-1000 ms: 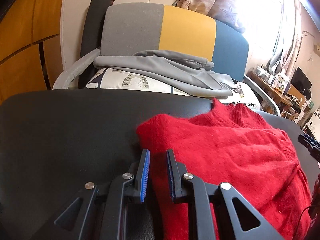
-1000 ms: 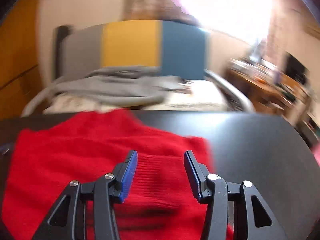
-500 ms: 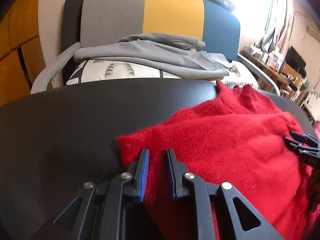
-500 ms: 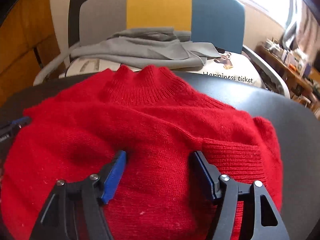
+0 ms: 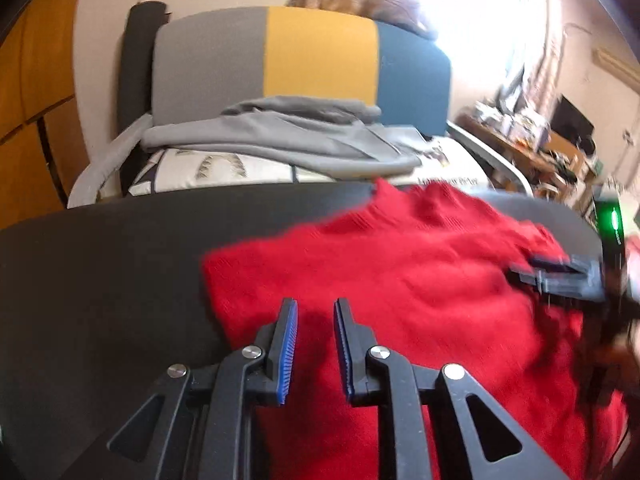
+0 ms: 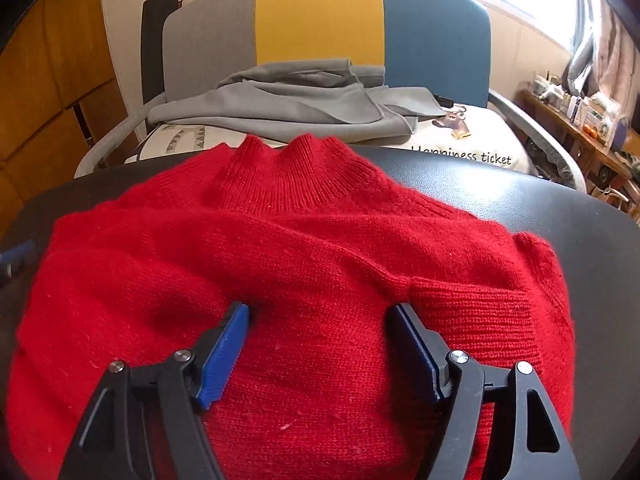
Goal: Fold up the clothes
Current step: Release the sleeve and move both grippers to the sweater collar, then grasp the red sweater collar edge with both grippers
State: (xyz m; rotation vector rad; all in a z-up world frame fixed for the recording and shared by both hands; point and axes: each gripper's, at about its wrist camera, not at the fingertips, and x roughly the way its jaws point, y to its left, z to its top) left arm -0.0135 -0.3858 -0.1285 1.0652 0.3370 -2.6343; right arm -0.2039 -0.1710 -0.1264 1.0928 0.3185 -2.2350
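A red sweater (image 6: 304, 280) lies partly folded on the dark worktop (image 5: 100, 280). The right gripper (image 6: 320, 344) tilts down onto it, fingers opening wide. The left gripper (image 5: 315, 340) angles over its left edge, fingers narrowly apart, gripping nothing.

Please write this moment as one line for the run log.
stage: folding | item: red sweater on black table | left gripper: narrow gap, over sweater edge | right gripper: opening, tips on sweater

Both grippers, left gripper (image 5: 315, 312) and right gripper (image 6: 320, 316), are black plastic linkages with silver screws; each finger carries a ribbed blue pad
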